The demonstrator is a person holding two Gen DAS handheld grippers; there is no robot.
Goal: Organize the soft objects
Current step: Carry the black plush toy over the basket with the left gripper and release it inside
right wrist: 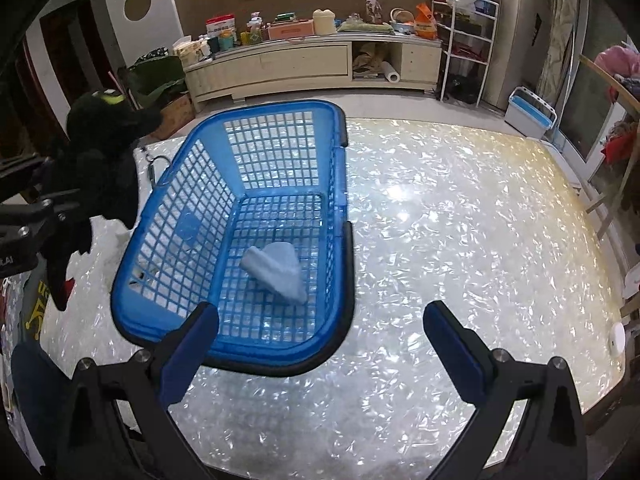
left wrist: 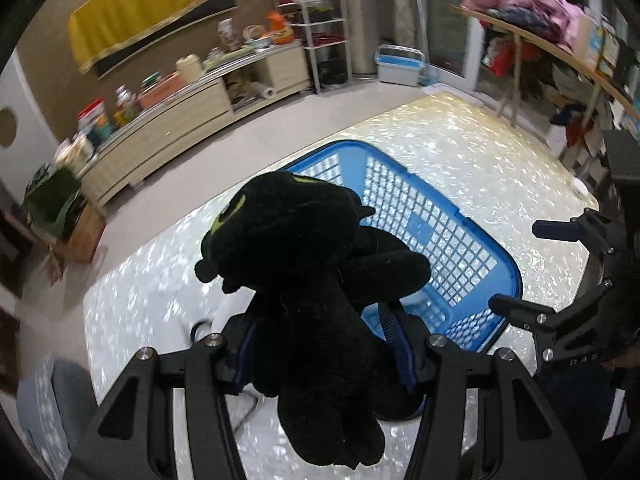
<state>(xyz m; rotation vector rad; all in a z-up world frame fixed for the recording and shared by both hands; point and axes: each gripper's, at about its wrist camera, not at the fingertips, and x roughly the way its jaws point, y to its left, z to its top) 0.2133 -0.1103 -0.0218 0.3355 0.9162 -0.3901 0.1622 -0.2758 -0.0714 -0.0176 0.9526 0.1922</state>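
My left gripper (left wrist: 320,344) is shut on a black plush dragon (left wrist: 308,280) with green eyes and holds it in the air above the table, just left of a blue mesh basket (left wrist: 436,240). The plush (right wrist: 100,160) also shows at the left of the right wrist view. The basket (right wrist: 176,184) stands on the pearly white table (right wrist: 460,240) and holds a folded pale blue cloth (right wrist: 276,272). My right gripper (right wrist: 320,344) is open and empty, near the basket's front rim, and it shows in the left wrist view (left wrist: 520,264).
A key ring with a clip (right wrist: 154,168) lies on the table left of the basket. A small white round object (right wrist: 618,338) sits at the table's right edge. A low cluttered cabinet (right wrist: 312,64) and a wire rack (right wrist: 468,40) stand beyond the table.
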